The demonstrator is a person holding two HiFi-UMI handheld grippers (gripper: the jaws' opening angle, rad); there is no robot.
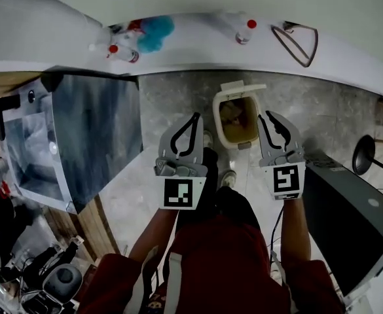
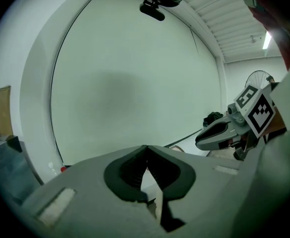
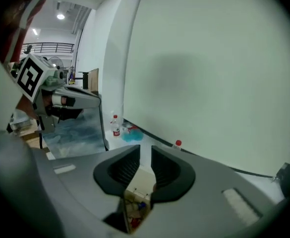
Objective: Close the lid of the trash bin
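The cream trash bin (image 1: 234, 128) stands on the grey floor ahead of the person's feet. Its lid (image 1: 241, 89) is tipped up at the far side, and rubbish shows inside. My left gripper (image 1: 196, 116) hangs just left of the bin with its jaw tips touching, shut on nothing (image 2: 145, 148). My right gripper (image 1: 267, 115) is just right of the bin's rim. Its jaws stand a narrow gap apart with nothing between them (image 3: 145, 150), and the open bin (image 3: 136, 202) shows below through that gap. Neither gripper touches the bin.
A white curved ledge (image 1: 198, 51) along the wall carries bottles (image 1: 122, 51), a blue object (image 1: 153, 30) and a brown cord loop (image 1: 297, 44). A blue-grey board (image 1: 96, 133) stands to the left, and a dark case (image 1: 348, 218) to the right.
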